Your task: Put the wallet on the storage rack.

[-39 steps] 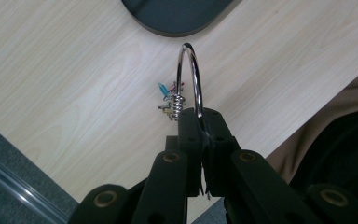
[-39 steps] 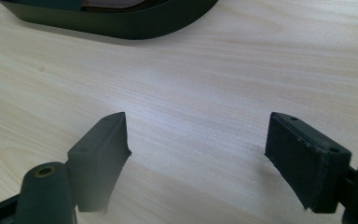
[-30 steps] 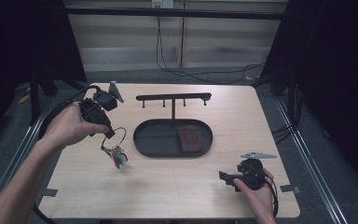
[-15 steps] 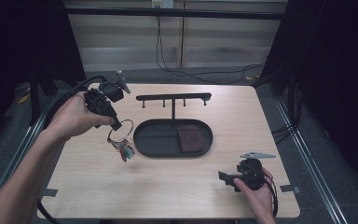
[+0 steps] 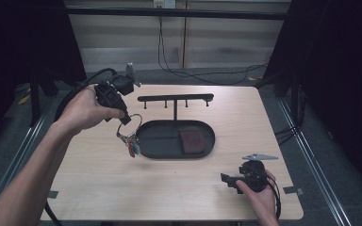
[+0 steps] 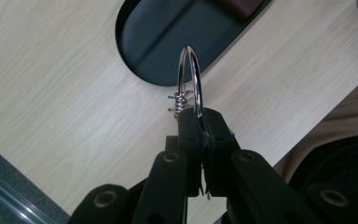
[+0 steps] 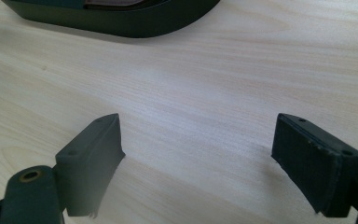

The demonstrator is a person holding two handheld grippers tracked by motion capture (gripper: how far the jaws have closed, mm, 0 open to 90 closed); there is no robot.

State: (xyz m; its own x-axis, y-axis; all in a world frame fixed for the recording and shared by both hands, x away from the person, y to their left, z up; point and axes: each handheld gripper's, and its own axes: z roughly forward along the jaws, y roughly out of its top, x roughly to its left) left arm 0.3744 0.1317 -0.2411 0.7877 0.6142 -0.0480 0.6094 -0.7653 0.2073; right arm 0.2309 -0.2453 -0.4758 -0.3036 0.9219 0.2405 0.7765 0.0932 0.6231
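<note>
Clamped tight, the left gripper point(image 6: 204, 140) pinches a silver key ring point(image 6: 189, 79) above the wooden table point(image 5: 94, 188), just left of the black oval tray point(image 5: 160, 149). Its ring stands on edge, with red and green tags point(image 5: 132, 149) hanging straight down. Near the table's front right, the right gripper point(image 7: 196, 163) rests with jaws spread wide.

Pale wooden table point(image 5: 179, 183), grey floor point(image 5: 320, 155), black curtains point(image 5: 339, 56) around.

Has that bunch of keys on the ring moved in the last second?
Yes. The left gripper has carried the key ring up off the table and toward the black oval tray, closer to its left end than before.
</note>
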